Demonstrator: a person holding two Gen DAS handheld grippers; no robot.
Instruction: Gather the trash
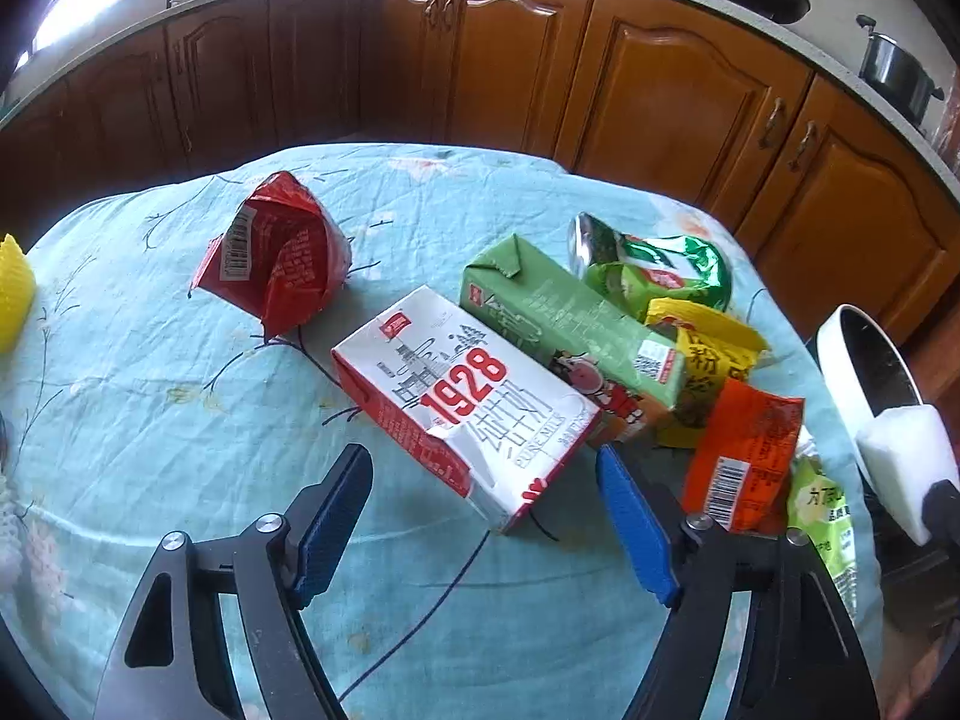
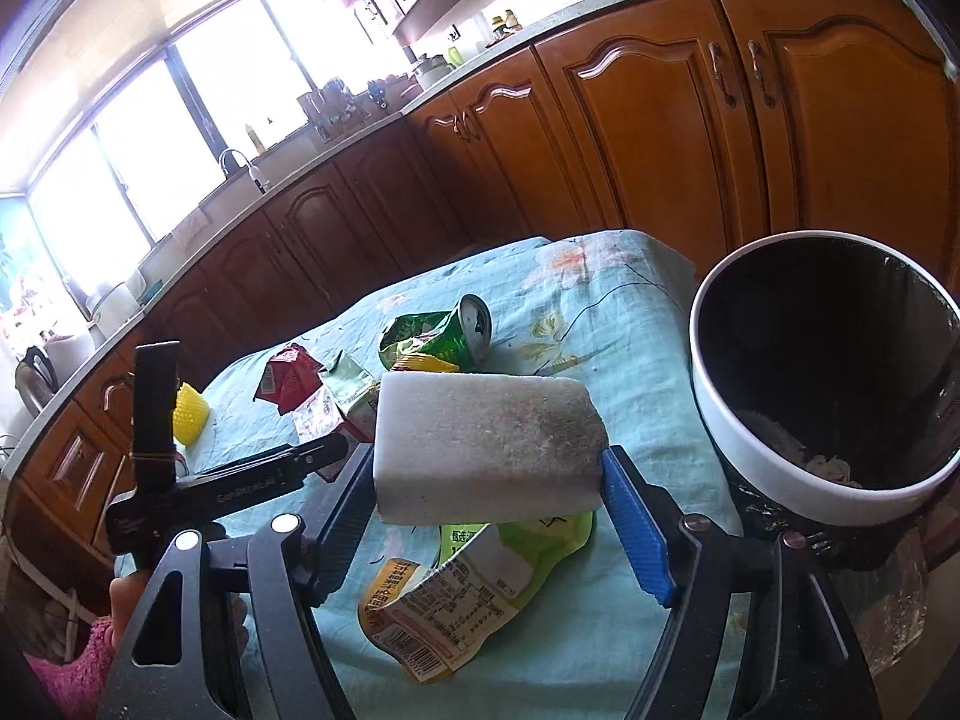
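My left gripper (image 1: 483,468) is open, its blue pads on either side of the near end of a white and red milk carton (image 1: 462,408) lying on the table. A green carton (image 1: 570,324) lies behind it. My right gripper (image 2: 486,474) is shut on a white foam block (image 2: 486,444), held above the table next to the white-rimmed trash bin (image 2: 780,474). The block (image 1: 906,468) and the bin (image 1: 840,372) also show at the right of the left wrist view.
A red wrapper (image 1: 276,258), a crushed green can (image 1: 648,264), yellow (image 1: 708,354), orange (image 1: 744,450) and light green (image 2: 456,588) wrappers lie on the blue cloth (image 1: 150,420). A yellow object (image 1: 12,294) sits at the far left. Wooden cabinets (image 1: 480,60) stand behind.
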